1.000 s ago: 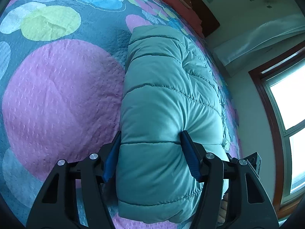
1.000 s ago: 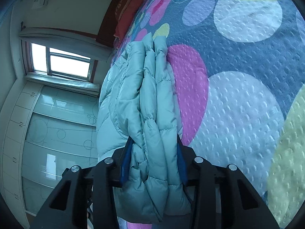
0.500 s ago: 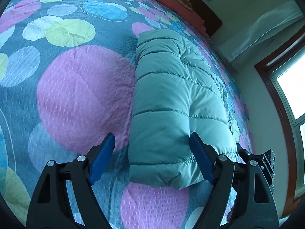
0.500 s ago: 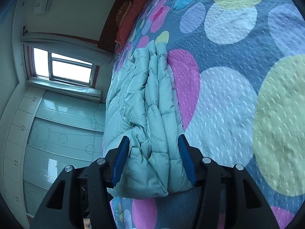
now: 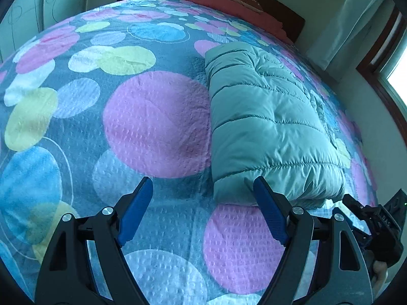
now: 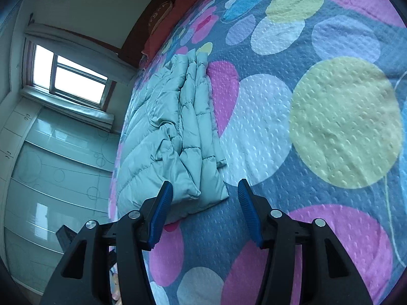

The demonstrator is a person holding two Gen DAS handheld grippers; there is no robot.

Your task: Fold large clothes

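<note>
Jacket: my teal puffer jacket (image 5: 267,127) lies folded on the dotted bedspread (image 5: 152,127), well short of the red pillow (image 5: 236,0).
Left gripper (image 5: 203,203): spread, empty, just off the jacket's near end.
Right gripper (image 6: 203,200): spread too, beside its layered edge.
Tip: I'd press the stack flat, square any loose edges.
</note>
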